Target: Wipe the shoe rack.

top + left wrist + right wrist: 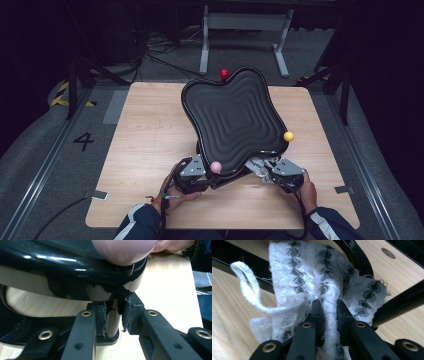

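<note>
A black wavy-edged tray (235,120) with ridged rings is tilted up over the wooden table (145,135), near edge low. Balls tip its corners: red (224,73) at the back, yellow (288,136) at the right, pink (215,167) at the front. My left gripper (200,172) sits under the front corner; in the left gripper view its jaws (113,315) are shut on a pale post (113,322) below the glossy rim (62,265) and the pink ball (125,250). My right gripper (272,170) is shut on a white cloth with black pattern (312,277), pressed at the tray's edge (357,257).
A thin black rod (399,302) crosses beside the cloth. A loose white loop (247,282) hangs off the cloth. Behind the table stands a white metal frame (245,22) among floor cables. A "4" (83,141) marks the floor at left.
</note>
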A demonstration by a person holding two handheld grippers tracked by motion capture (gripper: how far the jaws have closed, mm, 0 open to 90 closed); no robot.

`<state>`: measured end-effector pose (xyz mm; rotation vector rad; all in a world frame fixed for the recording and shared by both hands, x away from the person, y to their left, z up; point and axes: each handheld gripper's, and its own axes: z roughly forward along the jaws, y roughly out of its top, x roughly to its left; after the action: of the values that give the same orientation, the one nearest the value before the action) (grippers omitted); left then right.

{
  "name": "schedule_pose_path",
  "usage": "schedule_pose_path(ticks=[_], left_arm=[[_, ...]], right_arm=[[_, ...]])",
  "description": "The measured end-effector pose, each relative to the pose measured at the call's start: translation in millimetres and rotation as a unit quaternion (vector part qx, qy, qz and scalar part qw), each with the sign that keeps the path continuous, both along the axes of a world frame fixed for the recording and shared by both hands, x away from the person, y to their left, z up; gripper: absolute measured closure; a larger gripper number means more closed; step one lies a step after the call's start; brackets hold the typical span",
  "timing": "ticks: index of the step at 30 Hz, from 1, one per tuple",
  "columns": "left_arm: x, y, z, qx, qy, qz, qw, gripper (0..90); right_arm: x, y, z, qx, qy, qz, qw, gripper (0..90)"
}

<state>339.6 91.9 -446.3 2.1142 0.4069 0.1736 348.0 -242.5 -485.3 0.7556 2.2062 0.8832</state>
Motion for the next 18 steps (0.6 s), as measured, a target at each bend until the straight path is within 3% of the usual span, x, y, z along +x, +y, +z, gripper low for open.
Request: schedule_pose_path(ticks=[18], left_arm=[[-1.1,-9.3,-0.9,-0.001,0.001,-0.006,1.0,74.4]], right_arm=[[-6.1,20.2,1.6,0.0,0.015,0.045,0.9989,79.6]])
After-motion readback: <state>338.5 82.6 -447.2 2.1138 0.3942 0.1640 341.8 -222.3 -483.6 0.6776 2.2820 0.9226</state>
